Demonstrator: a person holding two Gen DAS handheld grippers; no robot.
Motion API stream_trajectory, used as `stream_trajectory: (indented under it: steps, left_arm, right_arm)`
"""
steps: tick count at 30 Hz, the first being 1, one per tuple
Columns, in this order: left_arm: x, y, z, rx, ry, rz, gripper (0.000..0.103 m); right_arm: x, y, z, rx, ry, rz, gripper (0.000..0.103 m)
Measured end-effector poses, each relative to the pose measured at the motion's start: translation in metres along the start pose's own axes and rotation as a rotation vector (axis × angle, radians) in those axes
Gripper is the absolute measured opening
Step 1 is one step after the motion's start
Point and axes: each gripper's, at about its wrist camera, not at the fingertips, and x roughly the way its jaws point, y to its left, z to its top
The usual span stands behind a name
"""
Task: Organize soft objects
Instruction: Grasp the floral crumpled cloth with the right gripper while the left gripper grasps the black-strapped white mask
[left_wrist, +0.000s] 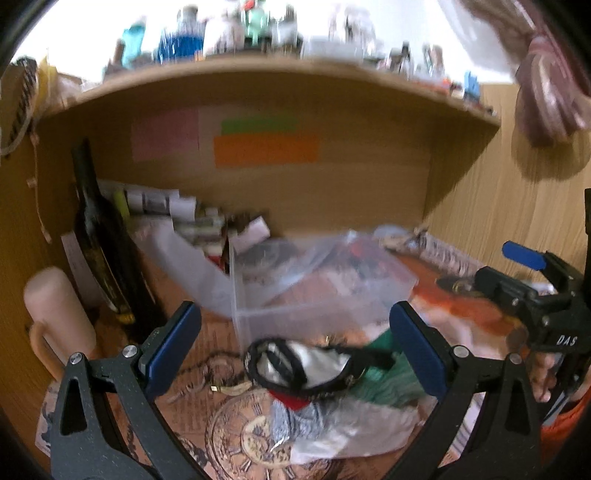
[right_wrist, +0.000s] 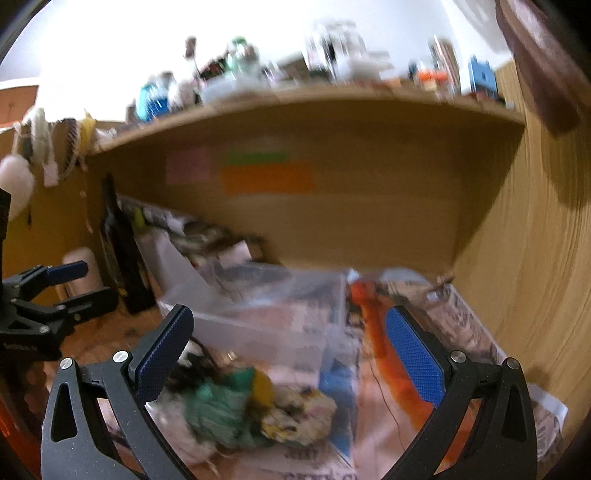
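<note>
**Both grippers open over the pile of soft stuff**

Okay, so my left hand-held gripper (left_wrist: 293, 345) is spread wide with nothing between its blue pads, hanging just above a black-trimmed white fabric piece (left_wrist: 301, 363) that lies on the counter (left_wrist: 192, 373). My right hand-held gripper (right_wrist: 288, 356) is released too, jaws apart and holding nothing, hovering over the same heap from the other side. From my left camera I can see the right gripper off at the edge with its fingers parted.

Right next to the black-and-white piece is a bunched green cloth (left_wrist: 384, 376), and in the right view that green cloth touches a yellowish patterned rag (right_wrist: 295, 410). A crinkly clear plastic bag (left_wrist: 354, 424) sits under the pile, toward me.

Just behind the pile is a clear plastic bin (left_wrist: 314, 291), with some loose plastic film draped across its top. What's inside is too blurry to call. To the left of the bin stands a dark bottle (left_wrist: 103, 254), and nearer to me a pale pink mug (left_wrist: 55, 317). Orange fabric (right_wrist: 391, 365) runs along the counter to the right of the bin. A wooden shelf (left_wrist: 258, 66) crammed with blurry bottles hangs above everything.
</note>
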Motion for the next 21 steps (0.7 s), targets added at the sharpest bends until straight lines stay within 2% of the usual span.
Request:
stream_trajectory:
  steps: [7, 8, 9, 12, 14, 18, 21]
  left_arm:
    - [0.035, 0.016, -0.022, -0.041, 0.13, 0.026, 0.103]
    - [0.039, 0.019, -0.024, -0.052, 0.144, 0.027, 0.099]
    - [0.044, 0.022, -0.027, -0.062, 0.163, 0.029, 0.091]
    - [0.057, 0.028, -0.035, -0.076, 0.205, 0.03, 0.082]
    - [0.065, 0.031, -0.037, -0.088, 0.227, 0.033, 0.078]
    - [0.081, 0.039, -0.042, -0.106, 0.269, 0.044, 0.055]
    - [0.09, 0.044, -0.047, -0.126, 0.295, 0.039, 0.049]
  right_arm:
    - [0.027, -0.019, -0.032, 0.001, 0.163, -0.024, 0.103]
    - [0.031, -0.022, -0.037, -0.001, 0.186, -0.026, 0.103]
    - [0.034, -0.023, -0.041, -0.002, 0.207, -0.028, 0.103]
    - [0.043, -0.029, -0.053, 0.004, 0.27, -0.023, 0.098]
    - [0.05, -0.032, -0.061, 0.016, 0.308, -0.01, 0.09]
    - [0.058, -0.037, -0.07, 0.03, 0.359, 0.013, 0.076]
    - [0.063, -0.036, -0.075, 0.038, 0.385, 0.045, 0.069]
